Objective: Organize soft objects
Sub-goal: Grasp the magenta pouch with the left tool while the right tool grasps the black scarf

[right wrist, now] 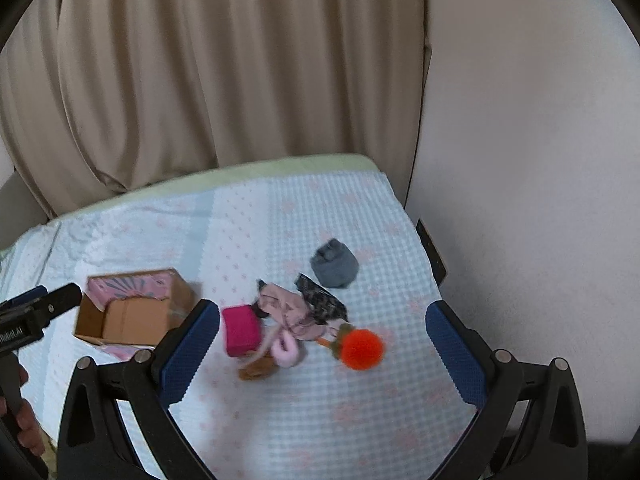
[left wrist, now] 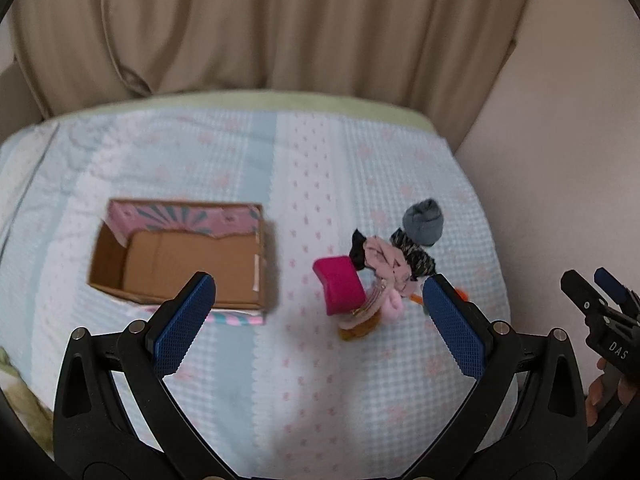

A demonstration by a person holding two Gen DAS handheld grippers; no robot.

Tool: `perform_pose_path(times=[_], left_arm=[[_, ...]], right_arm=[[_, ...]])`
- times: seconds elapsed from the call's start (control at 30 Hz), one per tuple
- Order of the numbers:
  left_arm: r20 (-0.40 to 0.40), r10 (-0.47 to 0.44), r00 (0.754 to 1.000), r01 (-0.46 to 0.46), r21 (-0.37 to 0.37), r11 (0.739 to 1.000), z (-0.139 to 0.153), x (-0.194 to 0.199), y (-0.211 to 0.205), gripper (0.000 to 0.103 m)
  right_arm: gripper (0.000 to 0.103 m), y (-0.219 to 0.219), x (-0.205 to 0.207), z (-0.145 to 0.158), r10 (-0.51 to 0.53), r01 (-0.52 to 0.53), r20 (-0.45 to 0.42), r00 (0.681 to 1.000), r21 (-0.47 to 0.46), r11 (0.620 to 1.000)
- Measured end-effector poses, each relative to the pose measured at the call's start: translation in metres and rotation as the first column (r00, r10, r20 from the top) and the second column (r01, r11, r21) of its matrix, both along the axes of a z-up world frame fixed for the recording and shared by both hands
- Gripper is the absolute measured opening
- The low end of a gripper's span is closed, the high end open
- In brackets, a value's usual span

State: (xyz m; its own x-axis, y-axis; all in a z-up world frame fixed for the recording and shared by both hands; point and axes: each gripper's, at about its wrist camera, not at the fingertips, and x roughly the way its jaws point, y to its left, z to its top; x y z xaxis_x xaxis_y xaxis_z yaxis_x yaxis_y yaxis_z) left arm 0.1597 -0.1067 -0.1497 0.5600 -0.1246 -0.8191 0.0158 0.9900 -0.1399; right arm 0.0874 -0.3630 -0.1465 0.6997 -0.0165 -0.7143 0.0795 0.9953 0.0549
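I have both tongs raised above the bed [left wrist: 320,380], and neither holds anything. My left tongs [left wrist: 319,300] stand wide, their blue pads spread far apart with the bedcover showing between them. My right tongs [right wrist: 323,326] are just as wide, framing the heap of soft things from above.

The cardboard box [left wrist: 180,264] sits open toward the left side of the bed, its pink patterned flap folded up at the far wall; I see only bare cardboard inside it. To its right, apart from it, lies the pile. The magenta block [right wrist: 240,332] is the piece nearest the box. Touching it on the far side is a crumpled pale pink cloth [right wrist: 286,306], and a dark patterned cloth [right wrist: 322,300] lies against that. A rolled grey sock [right wrist: 334,264] rests just beyond them, toward the bed's far right corner. At the near edge of the pile I make out a fluffy pink loop [right wrist: 286,352] and a brown item [right wrist: 258,368], too blurred to name. The orange pompom [right wrist: 362,348] lies at the right of the heap, beside a small green and orange bit.

A beige curtain [right wrist: 200,80] hangs behind the bed, and a pale wall [right wrist: 520,160] runs along its right edge.
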Motion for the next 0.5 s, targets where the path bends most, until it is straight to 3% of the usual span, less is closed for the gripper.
perform_pose_path(times=[0.27,0.5], left_arm=[[-0.18,0.056,0.982,-0.058,-0.008,0.998,-0.106,0.071,-0.033,0.103],[-0.324,0.095,0.941,-0.099,0.002,0.995,-0.199,0.111,-0.048,0.101]], right_arm=[[0.102,-0.049,0.081,-0.087,0.059,-0.05,-0.137,0.989,0.062,0.997],[0.092,-0.06,0.144,-0.166,0.113,-0.077,-0.253,0.961,0.149,0.986]])
